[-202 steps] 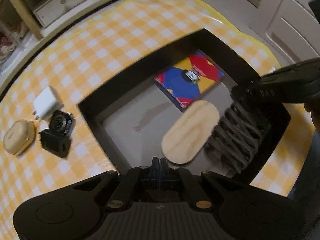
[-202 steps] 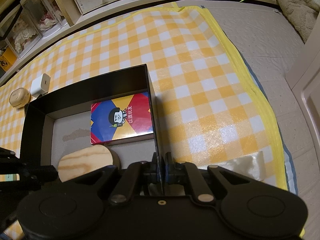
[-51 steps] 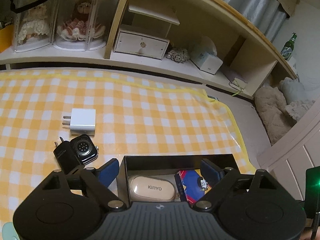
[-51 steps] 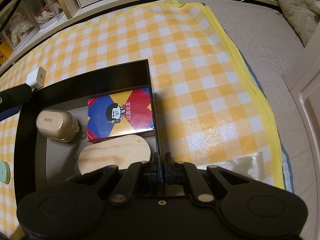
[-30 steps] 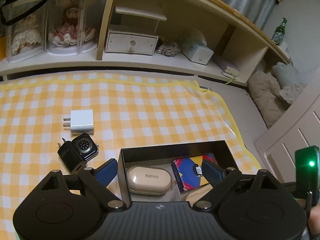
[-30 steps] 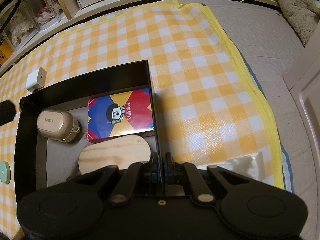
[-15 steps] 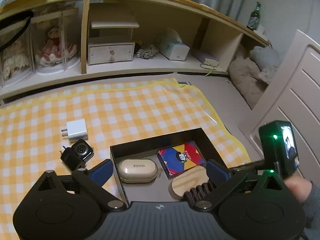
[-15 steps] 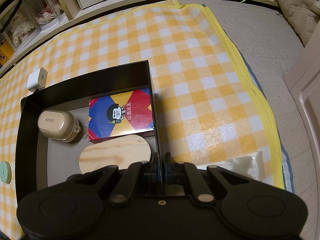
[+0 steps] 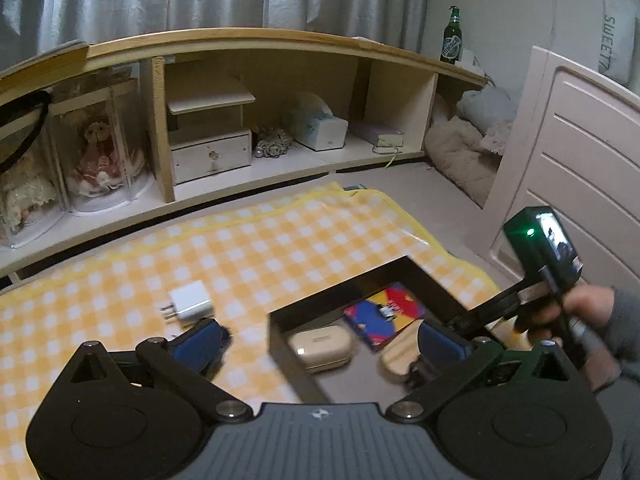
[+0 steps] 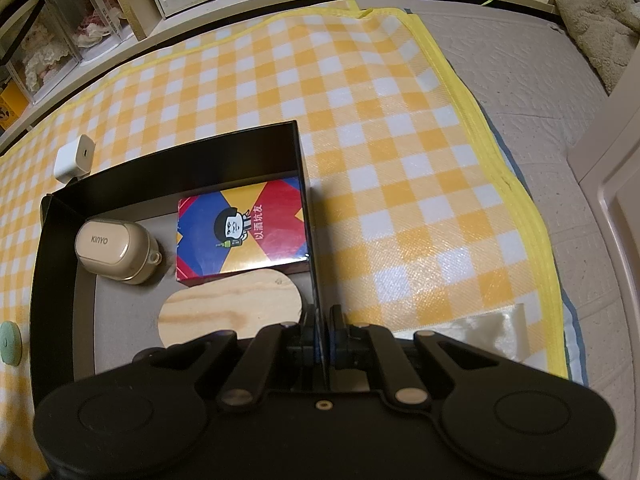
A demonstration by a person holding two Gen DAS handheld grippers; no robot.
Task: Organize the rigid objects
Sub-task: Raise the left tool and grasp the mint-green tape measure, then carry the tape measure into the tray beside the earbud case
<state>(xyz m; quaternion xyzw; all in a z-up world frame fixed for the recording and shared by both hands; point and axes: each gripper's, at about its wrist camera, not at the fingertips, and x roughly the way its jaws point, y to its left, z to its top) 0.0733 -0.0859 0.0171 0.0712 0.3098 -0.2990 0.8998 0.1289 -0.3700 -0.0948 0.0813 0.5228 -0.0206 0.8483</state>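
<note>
A black open box [image 10: 180, 168] lies on the yellow checked mat. Inside it are a beige KINYO case [image 10: 112, 250], a colourful card box [image 10: 244, 232] and a wooden oval [image 10: 228, 312]. My right gripper [image 10: 322, 316] is shut on the box's right wall. In the left wrist view the box [image 9: 280, 316] sits low and centre, holding the beige case [image 9: 320, 346], the card box [image 9: 384, 312] and the oval [image 9: 396, 358]. My left gripper [image 9: 320, 342] hangs above the box's near left corner, open wide and holding nothing.
A white charger [image 9: 190, 304] [image 10: 76, 158] lies on the mat left of the box. A green round piece [image 10: 10, 344] sits at the mat's left edge. A hand [image 9: 580, 308] holds the right tool. A low wooden shelf [image 9: 240, 40] lines the back; a white door [image 9: 580, 160] stands right.
My left gripper has lifted, rolled and pulled back from the box, its jaws spreading a little wider. The hand with the right tool came into its view. The right gripper stayed still.
</note>
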